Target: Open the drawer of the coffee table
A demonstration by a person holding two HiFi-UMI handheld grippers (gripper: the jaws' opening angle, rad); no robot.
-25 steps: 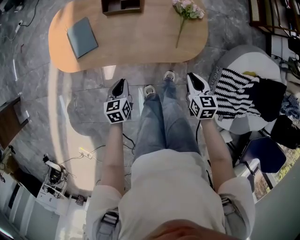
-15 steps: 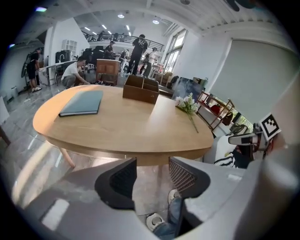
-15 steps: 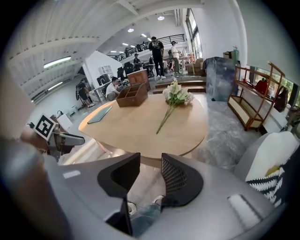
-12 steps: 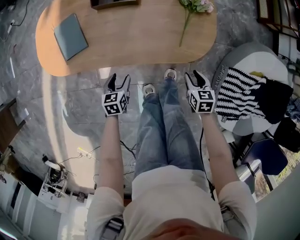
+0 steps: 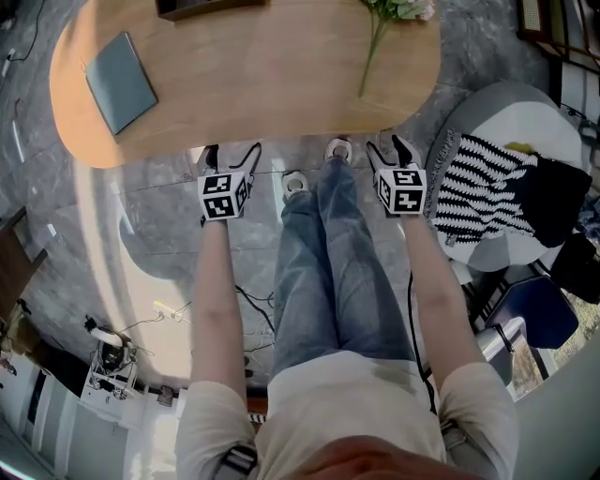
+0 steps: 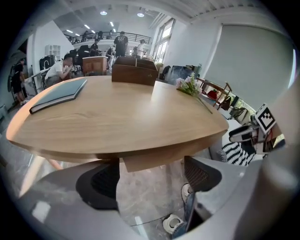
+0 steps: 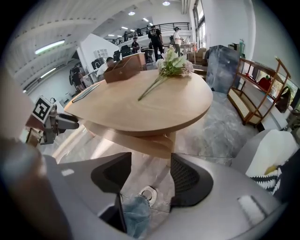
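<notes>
Marble-grey flooring [image 5: 178, 234] is carrying the scene. Nearest to me the person is standing on it in jeans [image 5: 328, 262], white shoes [image 5: 298, 183] pointing at the bench [image 5: 262, 94].

Both arms are reaching down and forward. The left claw [image 5: 232, 155] is hanging just short of the bench's near edge with its jaws spread wide. They have just been opening, and its own view is showing nothing between the pads, only floor and a shoe beyond the gap. The right claw [image 5: 386, 148] is doing the same further along the edge. Its jaws have also just been opening, standing wide with nothing between them.

Just past the claws, a wooden panel is hanging under the tabletop, which I am taking to be the drawer [image 6: 152, 161]. It is sitting tucked back under the top, so it is looking shut. Neither claw is touching it, though the left one is lining up almost straight on it. I cannot make out a handle.

On top, a blue-grey notebook [image 5: 120, 82] is lying to the left, a flower sprig [image 5: 375, 42] to the right and a dark wooden box [image 5: 202, 7] at the far edge. A striped throw [image 5: 478, 197] is draping a seat off to the right.

As I am judging it, the task is only at the approach. Reaching, gripping and pulling are all waiting to be done.
</notes>
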